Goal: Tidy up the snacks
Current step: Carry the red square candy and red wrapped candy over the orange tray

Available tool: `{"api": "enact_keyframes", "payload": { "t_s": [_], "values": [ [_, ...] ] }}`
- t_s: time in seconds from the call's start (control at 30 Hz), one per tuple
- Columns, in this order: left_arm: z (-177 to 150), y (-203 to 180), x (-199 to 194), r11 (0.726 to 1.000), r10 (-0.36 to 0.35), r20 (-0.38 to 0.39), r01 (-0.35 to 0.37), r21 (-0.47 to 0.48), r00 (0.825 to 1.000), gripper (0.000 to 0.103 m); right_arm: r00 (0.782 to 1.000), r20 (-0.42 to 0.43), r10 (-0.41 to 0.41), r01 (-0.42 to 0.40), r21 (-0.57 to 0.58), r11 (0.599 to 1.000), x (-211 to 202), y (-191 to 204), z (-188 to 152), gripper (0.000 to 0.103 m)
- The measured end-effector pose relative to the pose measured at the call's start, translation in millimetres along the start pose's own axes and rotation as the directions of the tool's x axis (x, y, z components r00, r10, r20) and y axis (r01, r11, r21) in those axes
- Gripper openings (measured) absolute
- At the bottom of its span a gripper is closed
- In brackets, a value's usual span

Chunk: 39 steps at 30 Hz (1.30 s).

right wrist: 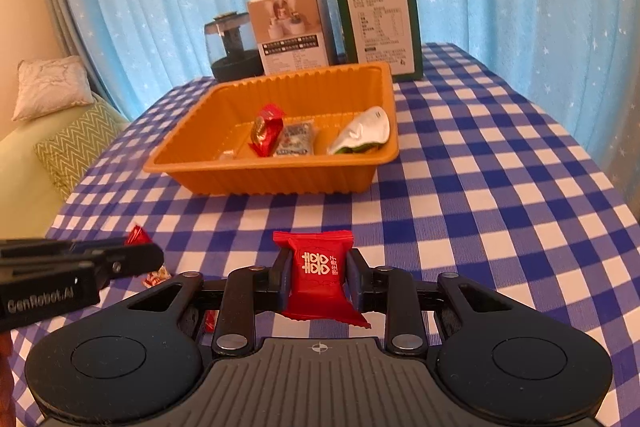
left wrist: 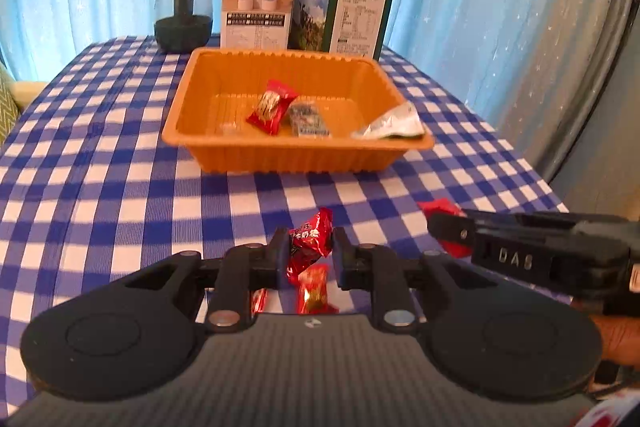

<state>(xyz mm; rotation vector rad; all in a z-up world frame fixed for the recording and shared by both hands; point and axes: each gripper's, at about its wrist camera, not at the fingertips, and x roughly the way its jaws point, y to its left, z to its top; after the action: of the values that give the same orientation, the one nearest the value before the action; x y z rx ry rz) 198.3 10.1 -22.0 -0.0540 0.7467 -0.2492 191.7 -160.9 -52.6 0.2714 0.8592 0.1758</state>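
An orange tray (left wrist: 280,159) (right wrist: 280,179) sits mid-table and holds a red candy (left wrist: 271,105) (right wrist: 266,129), a grey-blue packet (left wrist: 307,119) (right wrist: 295,141) and a silver-green packet (left wrist: 390,125) (right wrist: 362,131). My left gripper (left wrist: 310,247) is shut on a shiny red candy (left wrist: 310,239), short of the tray. More red candies (left wrist: 312,293) lie under it. My right gripper (right wrist: 318,269) is shut on a flat red candy packet (right wrist: 318,273) with white characters, also short of the tray. The right gripper shows at the right of the left wrist view (left wrist: 452,233), and the left gripper at the left of the right wrist view (right wrist: 152,259).
A blue-white checked cloth (left wrist: 100,187) covers the table. Behind the tray stand a dark glass humidifier (left wrist: 183,13), a white box (left wrist: 258,5) and a green box (left wrist: 356,13). A blue starry curtain hangs behind. A sofa with cushions (right wrist: 72,147) is at the left.
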Motion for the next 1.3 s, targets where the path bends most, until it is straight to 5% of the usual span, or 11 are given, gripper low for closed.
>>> {"api": "enact_keyframes", "payload": {
  "t_s": [0.5,1.3],
  "values": [
    [46,-3,11,0.999,-0.001,0.054,-0.002,0.054,0.999,0.020,0.997,0.079,0.025,-0.022,-0.040,0.999,-4,7,32,0.029],
    [96,46,56,0.998,0.063,0.076,-0.062,-0.019,0.995,0.020,0.992,0.115,0.058,-0.057,-0.011,0.998,58,5,105,0.029]
  ]
}}
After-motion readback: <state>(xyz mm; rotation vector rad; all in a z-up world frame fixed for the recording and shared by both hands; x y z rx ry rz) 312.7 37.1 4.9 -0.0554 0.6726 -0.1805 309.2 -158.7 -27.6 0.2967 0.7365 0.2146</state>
